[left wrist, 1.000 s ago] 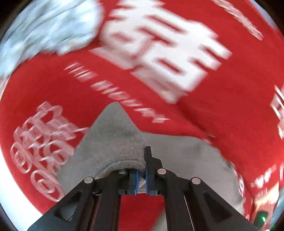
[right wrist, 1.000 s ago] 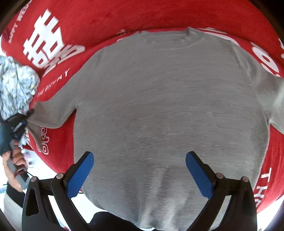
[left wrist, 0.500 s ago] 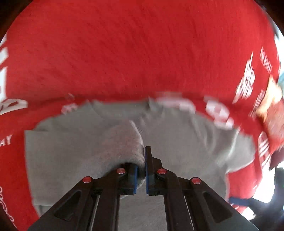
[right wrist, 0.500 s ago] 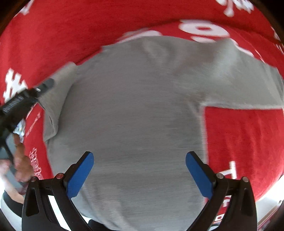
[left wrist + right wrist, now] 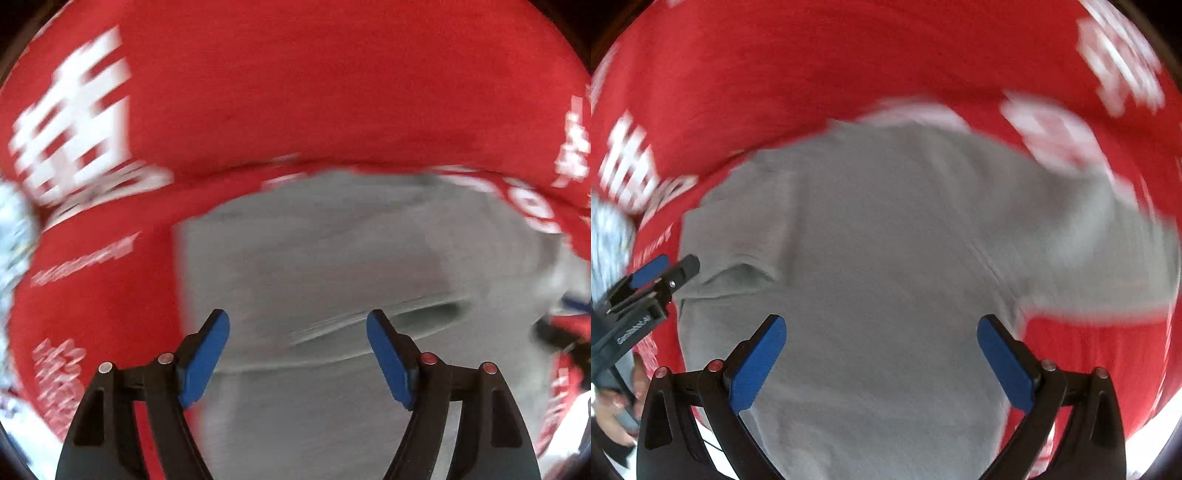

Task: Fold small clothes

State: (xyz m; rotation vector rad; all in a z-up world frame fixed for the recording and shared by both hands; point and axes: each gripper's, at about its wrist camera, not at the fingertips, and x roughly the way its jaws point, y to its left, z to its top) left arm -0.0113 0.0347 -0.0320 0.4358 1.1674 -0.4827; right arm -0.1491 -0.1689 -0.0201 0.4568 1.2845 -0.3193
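Left tool point(image 5: 297, 356) just opened (nothing held), over grey sweater point(image 5: 332, 258).

I am looking at my left gripper point(image 5: 297, 354): black angled arms are carrying flat blue pads point(image 5: 203, 360), and round metal screw heads are catching the light along the arm tops, silvery toward nine o'clock, reddish toward three o'clock. My right gripper point(image 5: 881, 363) is showing the same build, black arms, blue pads point(image 5: 759, 363) and reddish-looking screw heads. In the right wrist view, at nine o'clock, the left gripper is appearing from outside: black body, blue pad, small white lettering too blurred to read. Below it, at eight o'clock, a hand point(image 5: 618, 400) and something dark beneath it are showing, blurred.
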